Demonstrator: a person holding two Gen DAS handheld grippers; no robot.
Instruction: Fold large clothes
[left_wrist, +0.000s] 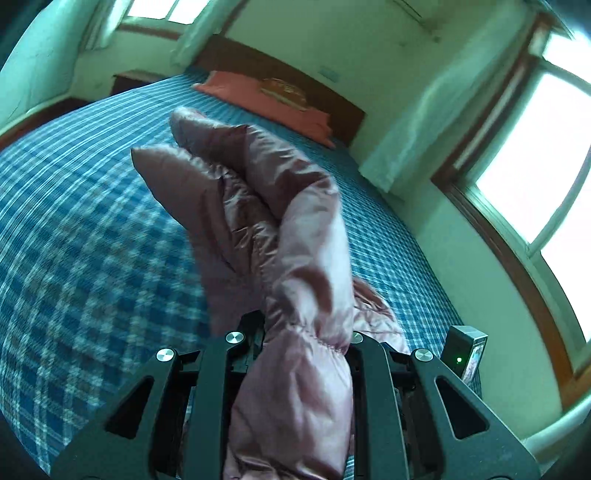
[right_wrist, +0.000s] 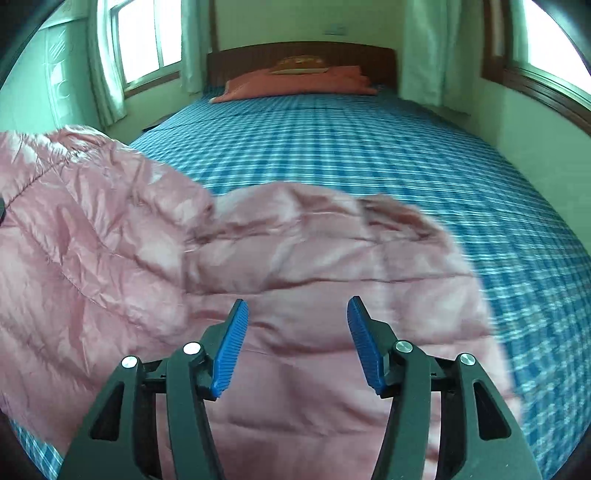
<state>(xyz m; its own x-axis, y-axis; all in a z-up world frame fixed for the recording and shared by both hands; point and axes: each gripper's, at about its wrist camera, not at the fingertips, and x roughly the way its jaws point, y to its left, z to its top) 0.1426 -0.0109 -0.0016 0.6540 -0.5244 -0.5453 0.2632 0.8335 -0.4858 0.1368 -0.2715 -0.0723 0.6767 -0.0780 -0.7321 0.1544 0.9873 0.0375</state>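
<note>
Bedroom, daylight from windows on both sides; blue plaid bed (right_wrist: 369, 155) fills both views, orange pillow (right_wrist: 295, 83) at the headboard.

Pink puffer jacket (right_wrist: 258, 258) lies spread over the near end of the bed, one part lifted clear. Quilted, shiny shell: likely light, soft, springy, and slippery, so folds may puff back open. Best taken at stitched seams, cuff or hem, where the filling is thin.

Left gripper (left_wrist: 295, 343): clamped on a bunched sleeve-like length of the jacket (left_wrist: 295, 229), near an elastic gather. That part stands up above the bed; its far end hangs free.

Right gripper (right_wrist: 297, 343): jaws wide apart, blue pads (right_wrist: 231, 347) bare, holding nothing. It hovers over the flat body of the jacket; contact with the fabric cannot be told.
</note>
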